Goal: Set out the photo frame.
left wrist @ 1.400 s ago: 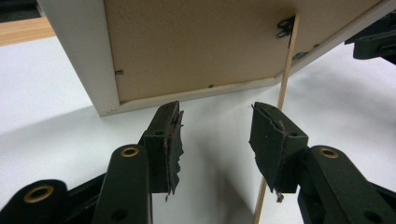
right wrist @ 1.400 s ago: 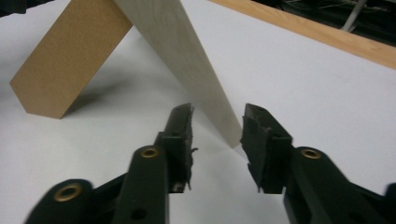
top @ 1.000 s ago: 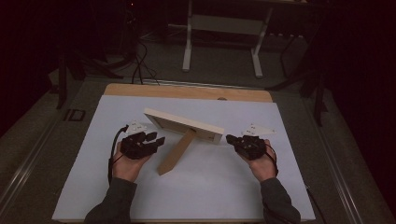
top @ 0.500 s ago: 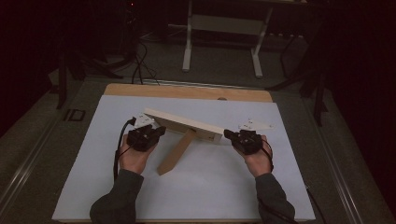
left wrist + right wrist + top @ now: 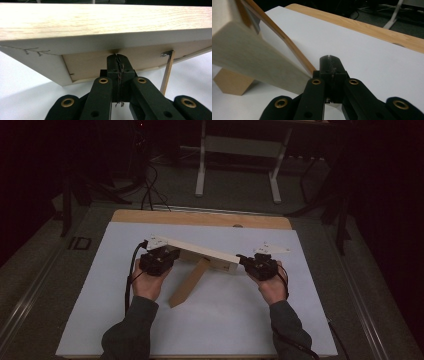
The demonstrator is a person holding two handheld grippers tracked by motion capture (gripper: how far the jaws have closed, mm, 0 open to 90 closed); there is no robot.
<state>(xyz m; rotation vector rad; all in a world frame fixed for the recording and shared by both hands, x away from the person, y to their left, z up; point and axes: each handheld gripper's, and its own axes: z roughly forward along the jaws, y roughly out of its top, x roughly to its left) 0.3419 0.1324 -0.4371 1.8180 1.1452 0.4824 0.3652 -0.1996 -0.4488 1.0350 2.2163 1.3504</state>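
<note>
1. A dim room with cables and a metal stand (image 5: 240, 165) lies at twelve o'clock; a white sheet (image 5: 210, 325) covers the wooden table (image 5: 200, 218).
2. The step in hand looks like lifting the wooden panel (image 5: 200, 251) from both ends, one gripper at each. The panel sits at the sheet's centre, tilted, with a wooden block (image 5: 187, 285) leaning out beneath it toward six o'clock.
3. The left gripper (image 5: 159, 259), at nine o'clock of the panel, has just closed its jaws. In the left gripper view they meet with nothing between them, tips touching the panel's underside (image 5: 105, 65).
4. The right gripper (image 5: 260, 265), at three o'clock, is likewise closed tight on nothing; in the right gripper view its tips lie just beside the panel's end (image 5: 249, 57).
5. Next, I judge, both hands must rise evenly, or the panel slips off the closed tips.
6. No container is on the table.
</note>
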